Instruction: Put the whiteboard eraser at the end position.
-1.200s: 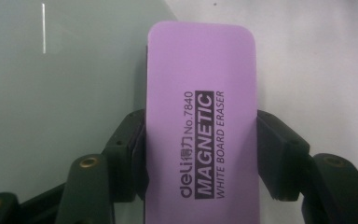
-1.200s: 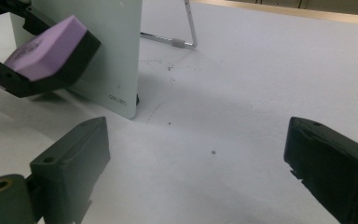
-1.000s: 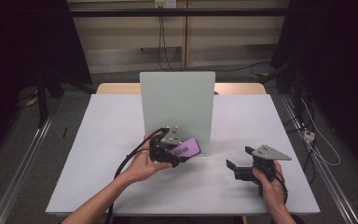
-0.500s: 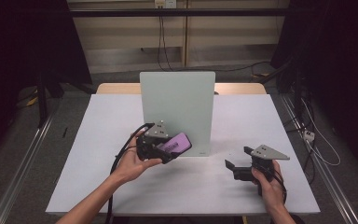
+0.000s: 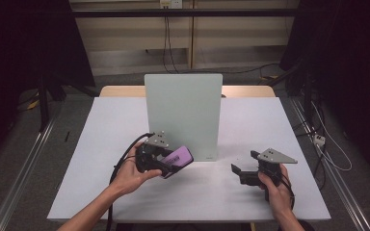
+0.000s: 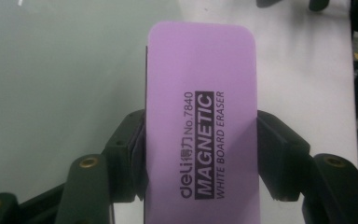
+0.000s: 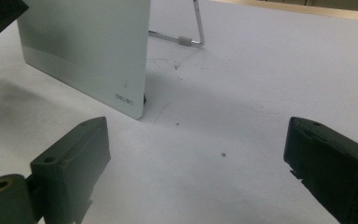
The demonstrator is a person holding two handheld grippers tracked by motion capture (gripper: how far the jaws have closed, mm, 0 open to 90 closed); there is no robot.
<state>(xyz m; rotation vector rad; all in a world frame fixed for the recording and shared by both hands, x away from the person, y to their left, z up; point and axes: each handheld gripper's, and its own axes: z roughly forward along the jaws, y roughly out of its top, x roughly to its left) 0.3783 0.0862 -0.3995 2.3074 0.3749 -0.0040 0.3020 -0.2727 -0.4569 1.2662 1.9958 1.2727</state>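
A purple whiteboard eraser (image 5: 177,160) (image 6: 200,121) printed "MAGNETIC WHITE BOARD ERASER" is clamped between the black jaws of my left gripper (image 5: 173,163) (image 6: 200,158). It hangs just in front of the lower left part of the upright whiteboard (image 5: 183,113) (image 6: 56,79) (image 7: 88,51), which stands in the middle of the white table (image 5: 101,144). Whether the eraser touches the board I cannot tell. My right gripper (image 5: 238,169) (image 7: 196,172) rests low at the table's right front, open, with bare table between its jaws.
The whiteboard leans on a metal stand (image 7: 193,35) behind it. A cable (image 5: 120,166) trails from the left gripper toward the table's front edge. Dark floor and loose cables (image 5: 327,144) surround the table.
My left gripper has carried the eraser leftward along the lower part of the board. The right gripper has stayed put.
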